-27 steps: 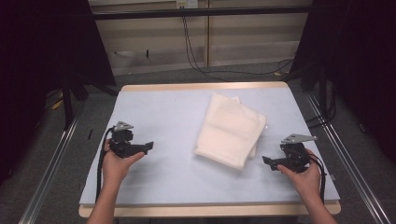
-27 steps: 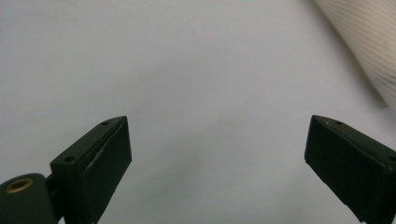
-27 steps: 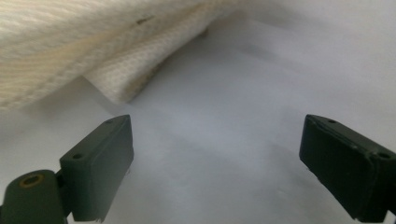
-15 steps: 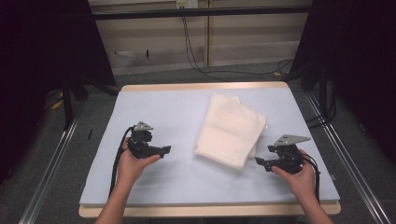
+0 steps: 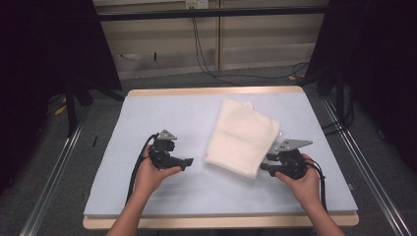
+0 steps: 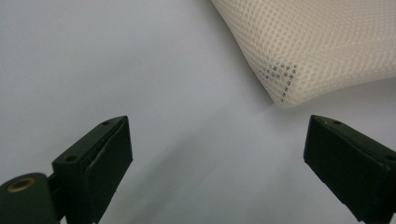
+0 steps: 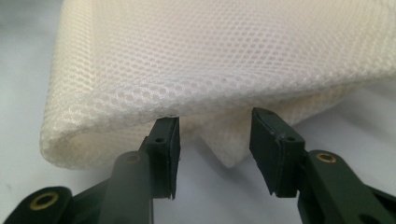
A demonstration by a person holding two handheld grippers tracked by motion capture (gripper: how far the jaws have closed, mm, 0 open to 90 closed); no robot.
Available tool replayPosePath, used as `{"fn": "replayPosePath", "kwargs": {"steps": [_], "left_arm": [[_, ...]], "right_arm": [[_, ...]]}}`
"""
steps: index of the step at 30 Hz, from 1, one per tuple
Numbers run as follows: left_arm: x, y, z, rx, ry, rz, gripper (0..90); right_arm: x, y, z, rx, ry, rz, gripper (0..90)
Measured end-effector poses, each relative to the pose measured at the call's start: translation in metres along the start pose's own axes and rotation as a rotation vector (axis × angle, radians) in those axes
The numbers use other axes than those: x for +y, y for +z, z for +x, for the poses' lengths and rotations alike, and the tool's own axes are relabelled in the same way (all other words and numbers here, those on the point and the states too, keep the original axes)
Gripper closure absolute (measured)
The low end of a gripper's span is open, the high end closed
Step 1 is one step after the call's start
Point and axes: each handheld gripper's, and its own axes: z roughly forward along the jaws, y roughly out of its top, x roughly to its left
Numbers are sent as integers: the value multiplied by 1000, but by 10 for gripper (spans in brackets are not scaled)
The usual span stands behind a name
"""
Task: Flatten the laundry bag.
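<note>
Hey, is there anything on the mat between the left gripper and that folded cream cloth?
Nothing visible. The left gripper has open jaws, and bare grey mat lies between it and the near corner of the folded cloth. The right gripper is already at the cloth's edge.

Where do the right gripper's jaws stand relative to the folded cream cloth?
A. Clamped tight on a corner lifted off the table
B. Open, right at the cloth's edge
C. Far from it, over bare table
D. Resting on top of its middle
B: in the right gripper view the right gripper has its jaws apart at the edge of the cloth, which lies on the table.
</note>
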Motion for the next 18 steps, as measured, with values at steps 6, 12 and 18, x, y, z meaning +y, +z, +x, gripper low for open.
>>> {"fn": "replayPosePath", "kwargs": {"steps": [6, 12, 18], "left_arm": [[-1, 1, 0, 5, 5, 8, 86], [-1, 2, -1, -6, 2, -4, 89], [-1, 0, -5, -15, 19, -3, 90]], "right_arm": [[7, 11, 2, -27, 35, 59, 482], [10, 17, -1, -25, 45, 71, 900], [21, 19, 0, -21, 0, 125, 900]]}}
